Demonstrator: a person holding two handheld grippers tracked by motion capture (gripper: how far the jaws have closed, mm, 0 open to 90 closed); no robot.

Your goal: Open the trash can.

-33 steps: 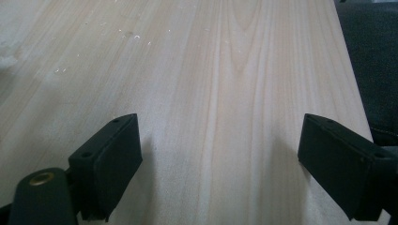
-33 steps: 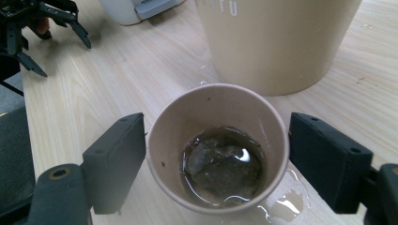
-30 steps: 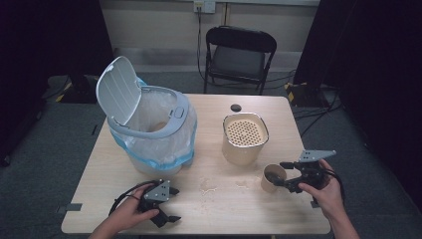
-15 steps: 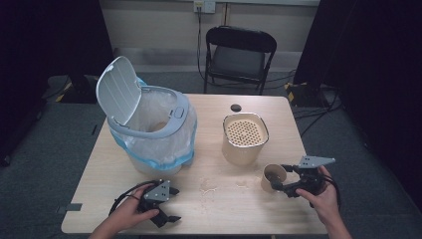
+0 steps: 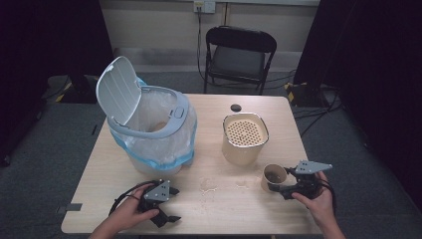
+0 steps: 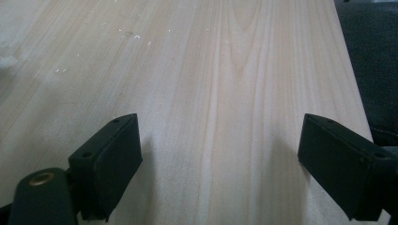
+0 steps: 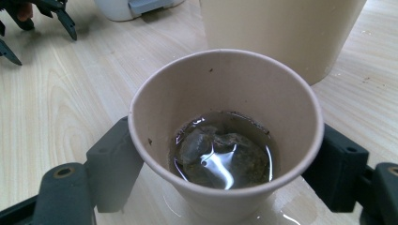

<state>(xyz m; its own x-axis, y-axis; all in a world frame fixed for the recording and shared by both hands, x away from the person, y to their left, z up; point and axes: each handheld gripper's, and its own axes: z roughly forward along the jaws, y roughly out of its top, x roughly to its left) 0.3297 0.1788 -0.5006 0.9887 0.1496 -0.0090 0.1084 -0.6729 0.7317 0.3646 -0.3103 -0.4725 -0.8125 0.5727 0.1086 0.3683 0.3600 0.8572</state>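
A tan paper cup (image 5: 273, 175) stands on the wooden table (image 5: 214, 209) at the front right. In the right gripper view the cup (image 7: 225, 140) holds dark liquid with a soaked lump at the bottom. My right gripper (image 5: 272, 186) reaches it from the right. Its jaws have just been closing with the cup between them. The pads (image 7: 112, 164) flank the walls closely, and the cup looks round and unsqueezed. My left gripper (image 5: 174, 205) rests at the front left, open over bare wood (image 6: 220, 159) with nothing between its pads (image 6: 110, 159).
A white swing-lid bin (image 5: 149, 129) with a clear liner stands at the left, lid up. A beige canister (image 5: 244, 137) with a perforated top stands just behind the cup. Wet spots (image 5: 209, 185) mark the table's middle. A small black disc (image 5: 235, 107) lies near the far edge, before a chair (image 5: 239, 55).
My right gripper has sunk beside the cup, which stays where it stood. The left hand and gripper have kept still.
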